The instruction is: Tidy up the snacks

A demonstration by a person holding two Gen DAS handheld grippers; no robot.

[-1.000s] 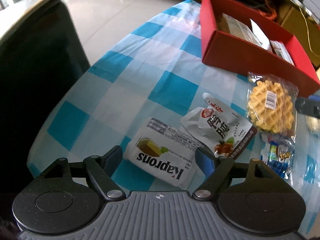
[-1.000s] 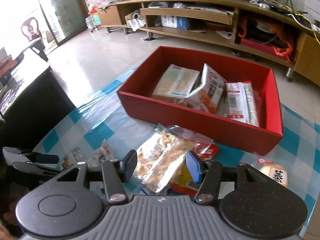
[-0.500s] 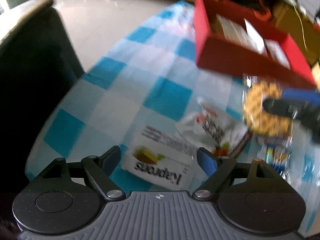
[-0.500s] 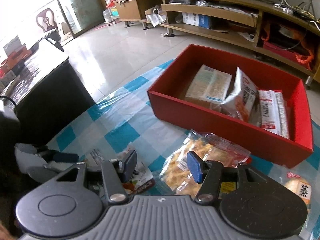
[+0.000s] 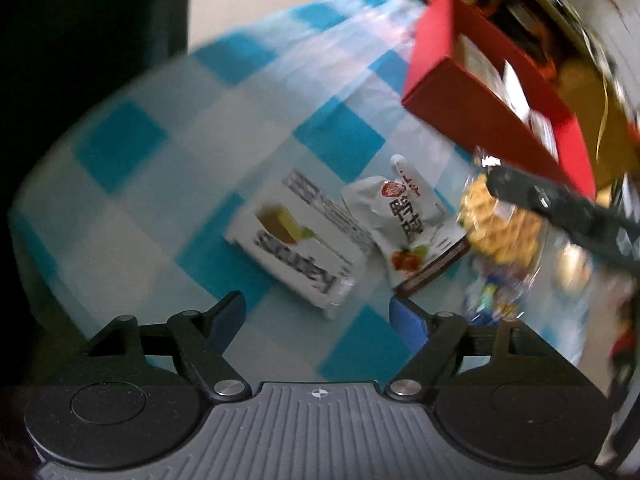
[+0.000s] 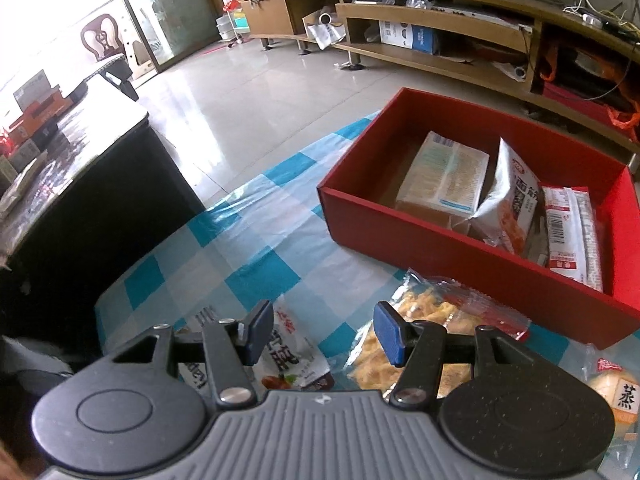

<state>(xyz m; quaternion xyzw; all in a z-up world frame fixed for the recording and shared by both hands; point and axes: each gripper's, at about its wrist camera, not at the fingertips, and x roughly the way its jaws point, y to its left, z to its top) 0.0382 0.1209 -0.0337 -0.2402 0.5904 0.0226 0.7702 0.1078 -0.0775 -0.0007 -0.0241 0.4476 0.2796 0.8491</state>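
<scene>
1. We see a table under a blue-and-white checked plastic cloth [image 6: 256, 240], with a shallow red cardboard box [image 6: 460, 248] standing toward its far right corner.
2. Inside the red box lie three packets: a beige rectangular wafer pack [image 6: 444, 178] on the left, a white foil pouch [image 6: 510, 200] leaning in the middle, and a long white-and-red wrapped bar [image 6: 572, 232] on the right.
3. On the cloth by the near edge, the left wrist view shows a white rectangular cake packet with dark lettering [image 5: 296, 252] lying flat, its right end touching a white foil pouch with red print [image 5: 408, 232].
4. Just right of that pouch sits a clear bag of golden waffle [image 5: 500, 228], close in front of the red box's near wall; the view is blurred there, so we can only say that something small and colourful seems to lie below it.
5. Our left gripper [image 5: 316, 316] hangs above the cloth with its blue pads on either side of the white cake packet's near end, not touching it; the jaws are closing, and the packet lies just ahead of the gap.
6. Our right gripper [image 6: 324, 336] stands with its jaws apart and nothing pinched; below them are the red-print pouch on the left and the waffle bag on the right.
7. At the right edge of the cloth, a round bun in a wrapper with a black character [image 6: 616, 392] peeks past the right gripper's body.
8. A dark cabinet [image 6: 100, 208] stands off the table's left edge.
</scene>
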